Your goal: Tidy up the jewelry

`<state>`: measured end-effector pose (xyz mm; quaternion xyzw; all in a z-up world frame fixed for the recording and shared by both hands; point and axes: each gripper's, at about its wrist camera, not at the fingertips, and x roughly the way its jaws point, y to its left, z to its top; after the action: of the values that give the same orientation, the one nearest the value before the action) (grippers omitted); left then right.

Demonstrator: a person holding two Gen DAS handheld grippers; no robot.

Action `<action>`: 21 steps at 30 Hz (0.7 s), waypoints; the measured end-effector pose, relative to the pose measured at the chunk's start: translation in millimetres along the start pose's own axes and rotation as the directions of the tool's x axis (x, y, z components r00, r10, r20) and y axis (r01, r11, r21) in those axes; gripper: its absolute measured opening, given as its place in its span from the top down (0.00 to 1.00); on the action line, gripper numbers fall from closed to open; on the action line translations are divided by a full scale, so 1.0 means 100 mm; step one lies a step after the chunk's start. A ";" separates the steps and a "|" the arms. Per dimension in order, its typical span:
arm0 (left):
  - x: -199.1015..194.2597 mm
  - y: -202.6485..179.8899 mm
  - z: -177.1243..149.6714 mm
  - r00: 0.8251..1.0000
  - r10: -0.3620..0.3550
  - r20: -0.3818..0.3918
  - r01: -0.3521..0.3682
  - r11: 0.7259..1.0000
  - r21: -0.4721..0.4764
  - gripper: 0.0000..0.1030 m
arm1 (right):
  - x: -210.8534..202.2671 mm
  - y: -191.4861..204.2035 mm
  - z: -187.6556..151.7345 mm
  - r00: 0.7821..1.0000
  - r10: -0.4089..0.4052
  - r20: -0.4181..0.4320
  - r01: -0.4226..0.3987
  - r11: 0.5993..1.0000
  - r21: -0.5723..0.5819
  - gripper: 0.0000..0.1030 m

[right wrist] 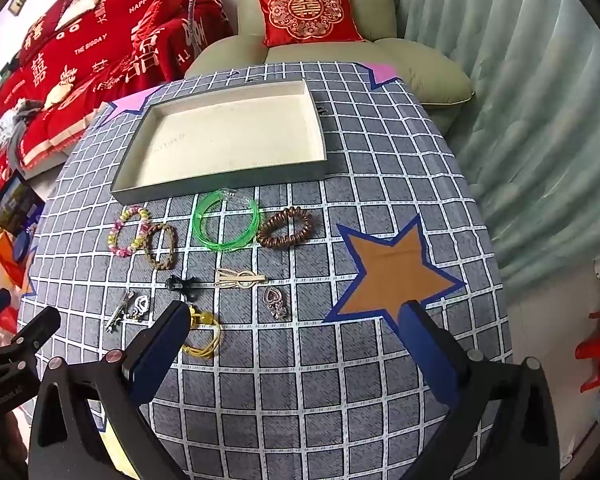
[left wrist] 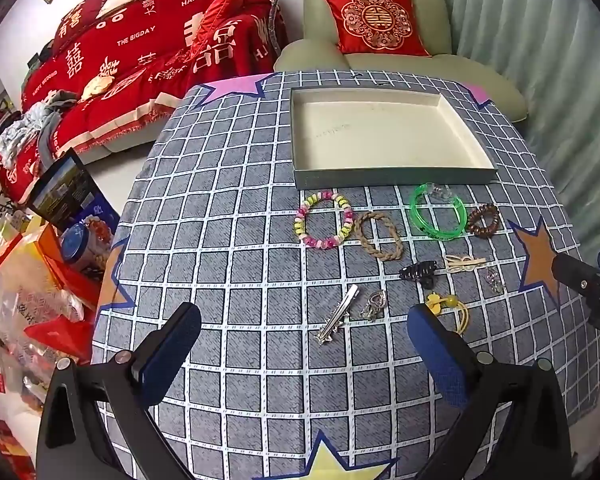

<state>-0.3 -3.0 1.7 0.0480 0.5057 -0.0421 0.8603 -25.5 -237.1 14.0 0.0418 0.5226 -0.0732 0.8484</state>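
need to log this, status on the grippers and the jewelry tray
Left gripper and right gripper open, holding nothing. Tray holds nothing; bracelets, hair ties and clips lie on the tablecloth before it. Nothing in the way.

In the right wrist view, the right gripper's left finger point(right wrist: 162, 340) covers part of the yellow hair tie point(right wrist: 204, 336). The left gripper point(right wrist: 16, 344) is cut off by the left edge. The silver charms point(right wrist: 276, 304) are too small to make out.
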 end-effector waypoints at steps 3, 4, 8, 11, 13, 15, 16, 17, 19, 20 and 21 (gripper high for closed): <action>0.01 0.02 0.00 1.000 0.002 -0.001 -0.002 1.000 -0.008 0.00 | -0.01 0.01 0.01 1.000 -0.001 0.005 0.001 1.000 0.000 0.00; 0.01 0.02 0.00 1.000 0.002 -0.003 -0.002 1.000 -0.011 0.00 | -0.01 0.01 0.01 1.000 -0.001 0.006 0.001 1.000 0.000 0.00; 0.04 0.02 0.00 1.000 0.001 -0.007 -0.002 1.000 -0.020 0.00 | -0.01 0.01 0.02 1.000 -0.003 0.006 0.003 1.000 0.000 0.00; 0.04 0.02 0.00 1.000 0.000 -0.006 0.000 1.000 -0.020 0.00 | -0.01 0.01 0.02 1.000 -0.004 0.004 0.004 1.000 0.000 0.00; 0.04 0.02 0.00 1.000 0.000 -0.006 0.000 1.000 -0.021 0.00 | 0.00 0.00 0.02 1.000 -0.005 0.001 0.005 1.000 0.001 0.00; 0.04 0.02 0.00 1.000 -0.001 -0.008 0.000 1.000 -0.023 0.00 | 0.01 -0.01 0.02 1.000 -0.004 -0.002 0.004 1.000 0.002 0.00; 0.05 0.03 0.00 1.000 -0.001 -0.008 0.001 1.000 -0.025 0.00 | 0.01 -0.01 0.02 1.000 -0.003 -0.001 0.004 1.000 0.002 0.00; 0.05 0.03 0.00 1.000 -0.001 -0.008 0.001 1.000 -0.026 0.00 | 0.01 -0.01 0.03 1.000 -0.004 0.001 0.004 1.000 0.000 0.00; 0.06 0.03 0.01 1.000 -0.001 -0.009 0.001 1.000 -0.028 0.00 | 0.02 0.00 0.03 1.000 -0.003 0.001 0.003 1.000 -0.002 0.00; 0.06 0.03 0.00 1.000 -0.001 -0.009 0.001 1.000 -0.028 0.00 | 0.02 0.00 0.03 1.000 -0.002 0.003 0.002 1.000 0.000 0.00; 0.07 0.02 0.01 1.000 -0.002 -0.011 0.001 1.000 -0.027 0.00 | 0.02 0.01 0.03 1.000 -0.002 0.000 0.002 1.000 0.000 0.00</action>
<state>4.0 -0.9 -3.4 0.0362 0.5112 -0.0355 0.8580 -21.9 -237.1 13.0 0.0415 0.5226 -0.0742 0.8483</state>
